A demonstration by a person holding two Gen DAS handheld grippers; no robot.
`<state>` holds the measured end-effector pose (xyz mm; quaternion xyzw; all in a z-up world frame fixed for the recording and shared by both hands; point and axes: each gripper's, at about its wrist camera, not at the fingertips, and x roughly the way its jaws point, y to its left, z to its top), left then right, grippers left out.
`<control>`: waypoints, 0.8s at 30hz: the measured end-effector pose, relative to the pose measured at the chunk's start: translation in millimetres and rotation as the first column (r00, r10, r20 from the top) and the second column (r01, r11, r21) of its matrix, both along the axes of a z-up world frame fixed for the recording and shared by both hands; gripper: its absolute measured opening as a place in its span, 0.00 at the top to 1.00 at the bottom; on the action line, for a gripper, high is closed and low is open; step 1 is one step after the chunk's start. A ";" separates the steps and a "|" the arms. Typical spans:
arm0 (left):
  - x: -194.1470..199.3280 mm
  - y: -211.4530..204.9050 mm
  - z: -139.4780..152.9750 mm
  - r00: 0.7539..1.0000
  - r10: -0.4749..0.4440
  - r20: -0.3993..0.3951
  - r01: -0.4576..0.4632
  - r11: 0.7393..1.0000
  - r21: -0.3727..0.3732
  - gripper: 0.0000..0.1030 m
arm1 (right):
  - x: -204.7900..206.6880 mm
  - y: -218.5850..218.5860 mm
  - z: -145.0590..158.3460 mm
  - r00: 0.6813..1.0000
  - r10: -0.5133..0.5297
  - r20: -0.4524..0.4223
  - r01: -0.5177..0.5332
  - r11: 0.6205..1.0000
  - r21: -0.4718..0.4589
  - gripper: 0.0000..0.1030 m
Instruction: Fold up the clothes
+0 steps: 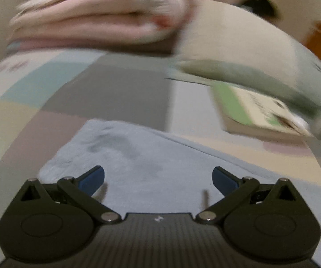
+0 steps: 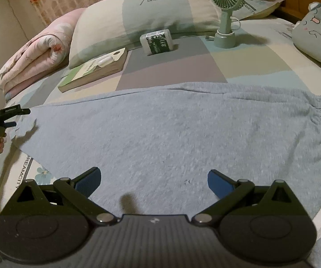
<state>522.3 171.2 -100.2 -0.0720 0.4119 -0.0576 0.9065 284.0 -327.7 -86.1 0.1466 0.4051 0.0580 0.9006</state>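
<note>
Now blue trousers (image 2: 171, 129) flat on bed (image 2: 238, 64), under both wide-open, empty claws: right claw (image 2: 153, 178), left claw (image 1: 158, 178) at leg end. Only right view shows fan (image 2: 226, 6).

blue trousers (image 2: 171, 131) lie flat on the bed (image 2: 238, 64), jaws apart

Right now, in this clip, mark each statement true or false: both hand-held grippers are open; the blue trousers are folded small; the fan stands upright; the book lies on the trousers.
1. Both are open: true. The left hand-held gripper and right hand-held gripper grip nothing.
2. Blue trousers folded small: false, they lie spread flat on the bed.
3. Fan upright: true.
4. Book on the trousers: false, it lies beyond them, by the pillow.
</note>
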 end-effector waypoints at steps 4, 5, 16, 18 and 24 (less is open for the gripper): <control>-1.8 -0.7 -3.7 1.000 -0.008 0.025 0.007 0.998 0.064 0.01 | 2.3 0.9 -3.6 1.000 -0.003 -0.015 0.002 1.000 -0.012 0.00; -1.8 0.5 -2.6 0.999 0.000 0.033 -0.002 0.998 0.062 0.01 | 3.1 1.0 -4.5 1.000 -0.003 -0.018 0.003 1.000 -0.016 0.00; -1.7 17.6 13.5 0.984 0.126 0.126 -0.126 0.992 -0.013 0.01 | 5.7 -2.5 -10.3 0.999 -0.031 -0.034 0.031 0.999 -0.013 0.00; 3.2 17.5 14.3 0.984 0.127 0.128 -0.122 0.992 -0.042 0.01 | 4.9 0.0 -10.1 0.999 -0.025 -0.030 0.024 1.000 -0.017 0.00; 30.2 19.9 -10.3 0.992 0.122 0.041 -0.120 0.991 -0.062 0.01 | 5.4 3.1 -11.7 0.999 -0.009 -0.037 0.008 0.999 -0.033 0.00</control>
